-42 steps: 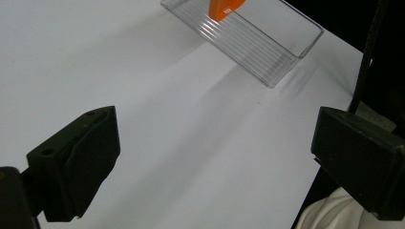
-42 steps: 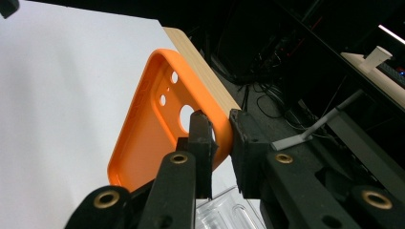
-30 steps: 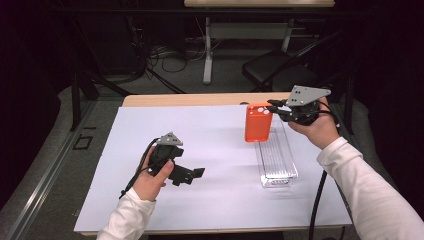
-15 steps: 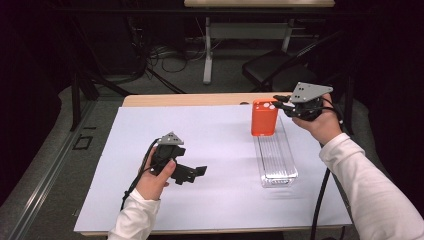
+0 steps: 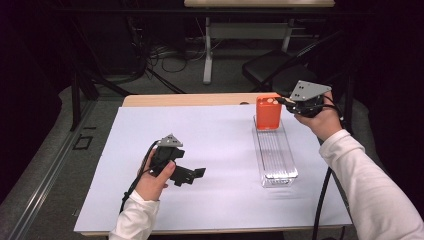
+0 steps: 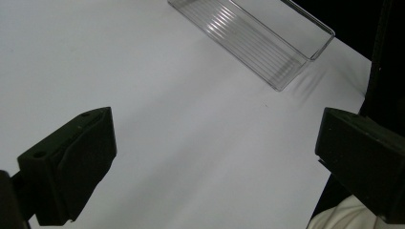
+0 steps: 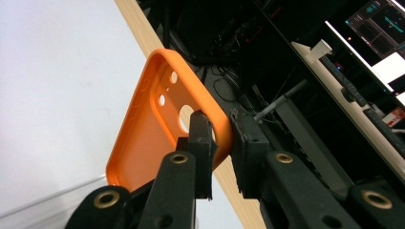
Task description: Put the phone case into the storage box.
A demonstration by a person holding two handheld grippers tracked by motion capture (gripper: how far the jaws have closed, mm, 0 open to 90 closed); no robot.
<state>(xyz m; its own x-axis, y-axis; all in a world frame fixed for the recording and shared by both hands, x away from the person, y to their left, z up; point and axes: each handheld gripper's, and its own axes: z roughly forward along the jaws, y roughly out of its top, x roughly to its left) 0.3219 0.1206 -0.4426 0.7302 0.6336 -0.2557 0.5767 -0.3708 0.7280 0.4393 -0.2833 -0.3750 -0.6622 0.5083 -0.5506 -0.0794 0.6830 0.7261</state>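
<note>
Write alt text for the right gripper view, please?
The right gripper pinches the rim of an orange phone case between its two black jaws, holding it up over a white table. A clear tray's edge shows below; dark desks and cables lie beyond.

No readable text, label, brand, number or sign on anything here.

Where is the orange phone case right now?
In the high view, the orange phone case stands at the clear tray's far end, pinched by the right gripper.
</note>
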